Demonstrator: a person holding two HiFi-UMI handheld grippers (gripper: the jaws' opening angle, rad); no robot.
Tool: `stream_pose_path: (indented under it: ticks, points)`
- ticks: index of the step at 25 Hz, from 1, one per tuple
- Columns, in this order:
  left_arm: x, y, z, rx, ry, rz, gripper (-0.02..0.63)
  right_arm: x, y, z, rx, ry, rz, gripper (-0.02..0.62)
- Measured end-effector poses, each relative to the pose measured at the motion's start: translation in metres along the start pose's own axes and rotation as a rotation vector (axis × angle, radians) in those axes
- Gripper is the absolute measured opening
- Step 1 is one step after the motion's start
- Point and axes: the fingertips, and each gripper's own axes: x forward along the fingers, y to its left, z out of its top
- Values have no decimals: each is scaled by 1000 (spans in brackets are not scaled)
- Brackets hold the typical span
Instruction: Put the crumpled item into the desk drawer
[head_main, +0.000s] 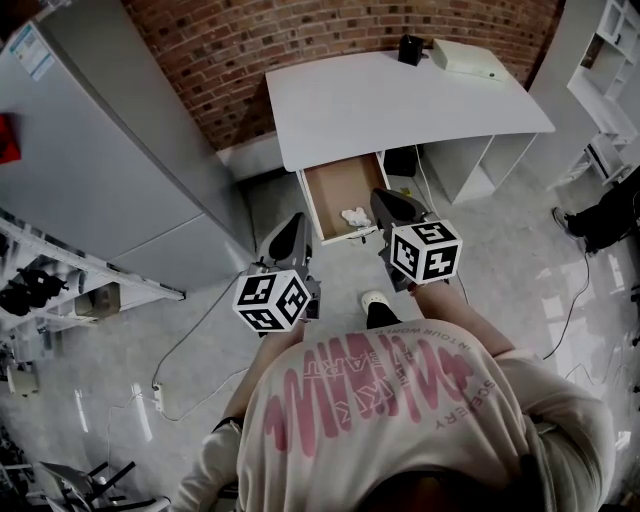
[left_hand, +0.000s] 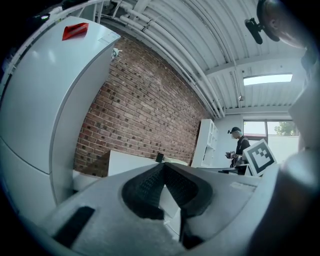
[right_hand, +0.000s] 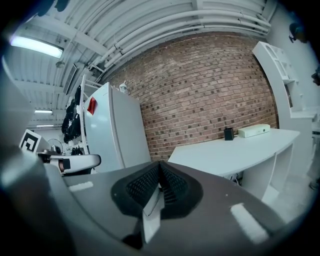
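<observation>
The crumpled item (head_main: 355, 216) sits inside the open drawer (head_main: 333, 188). Left hand-held gripper (head_main: 297, 220) and right hand-held gripper (head_main: 386, 198) hover before it, shut, empty. Suggest pushing its front squarely.

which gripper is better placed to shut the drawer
Probably right: the right gripper sits at the front corner of the open drawer, near the crumpled item; the left gripper is off to its left.

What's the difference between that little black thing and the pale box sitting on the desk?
The black object is dark, small and compact; the pale box is off-white, longer and lies flat. The black object stands tall for its footprint; the pale box is low and wide. In the head view the black object sits left of the pale box. Both rest at the far edge of the white desk, by the brick wall.
</observation>
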Motion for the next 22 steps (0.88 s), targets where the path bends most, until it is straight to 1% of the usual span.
stream_pose_path:
  ticks: [6,14,22]
  points:
    - [-4,1,-5,-7,-2,3,3,-3,0,-7,-5,7,1,8]
    - [-6,-3,-5,-2,-4,8,3,-8,-5,-6,0,0,-2,8]
    - [-3,-1,-5,-5,-1,3,3,-6,-8,-10,-1,13,-11,8]
